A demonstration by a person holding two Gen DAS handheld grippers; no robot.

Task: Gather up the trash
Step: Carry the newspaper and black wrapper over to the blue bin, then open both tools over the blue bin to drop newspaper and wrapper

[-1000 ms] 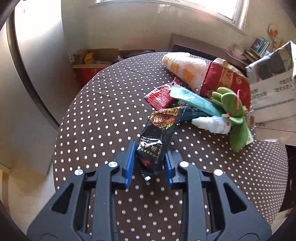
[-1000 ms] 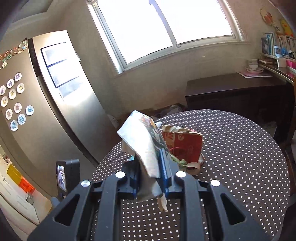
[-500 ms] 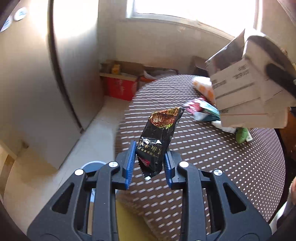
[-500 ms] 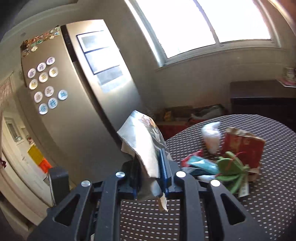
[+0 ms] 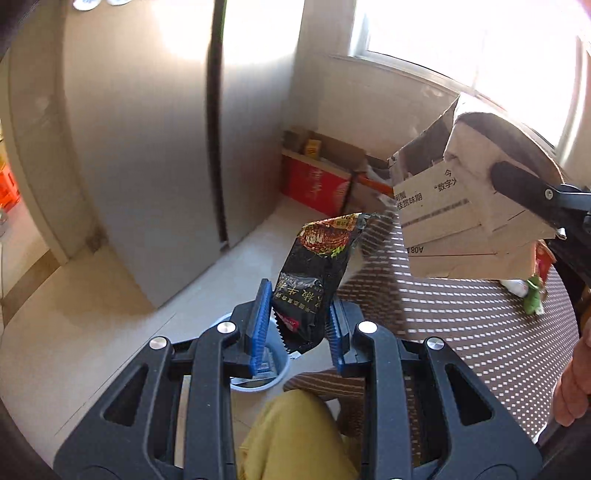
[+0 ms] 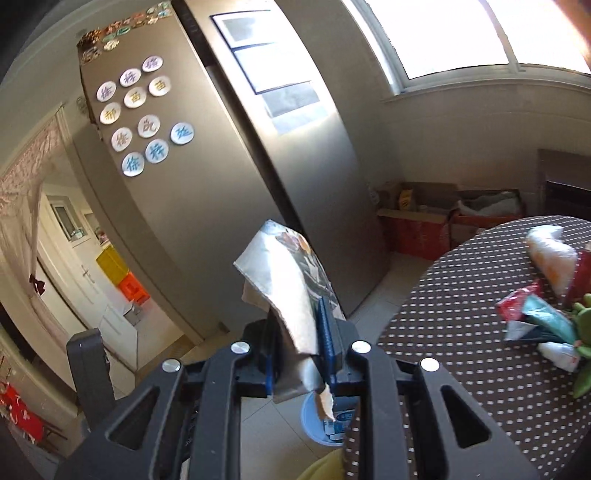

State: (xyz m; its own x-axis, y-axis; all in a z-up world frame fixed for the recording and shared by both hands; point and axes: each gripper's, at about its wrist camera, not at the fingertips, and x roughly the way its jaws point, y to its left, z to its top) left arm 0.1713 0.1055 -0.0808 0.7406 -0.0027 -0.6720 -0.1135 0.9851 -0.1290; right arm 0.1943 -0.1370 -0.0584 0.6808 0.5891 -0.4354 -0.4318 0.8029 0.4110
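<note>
The left tongs [image 5: 298,325] are clamped on a black snack wrapper [image 5: 314,280] by its lower end, so most of the packet stands up free of the blue pads. The right tongs [image 6: 301,354] are clamped on a folded sheet of newspaper [image 6: 284,284], pinched near its bottom edge with the rest rising above. Each piece of trash is held clear of the tabletop [image 6: 461,332] and out over the floor, where a pale round bin [image 6: 314,421] sits just below both tongs; I judge both pieces are being carried there for dropping

More litter is on the tabletop: a red packet [image 6: 511,301], a teal pouch [image 6: 546,317] and a white bag [image 6: 550,254], beside a green plush toy [image 6: 585,325]. The tabletop wears a brown cloth with white dots. A tall grey fridge [image 6: 229,173] carries 10 round magnets, cardboard boxes [image 6: 417,218] stand under a bright window [image 6: 461,33], and the floor is pale tile
</note>
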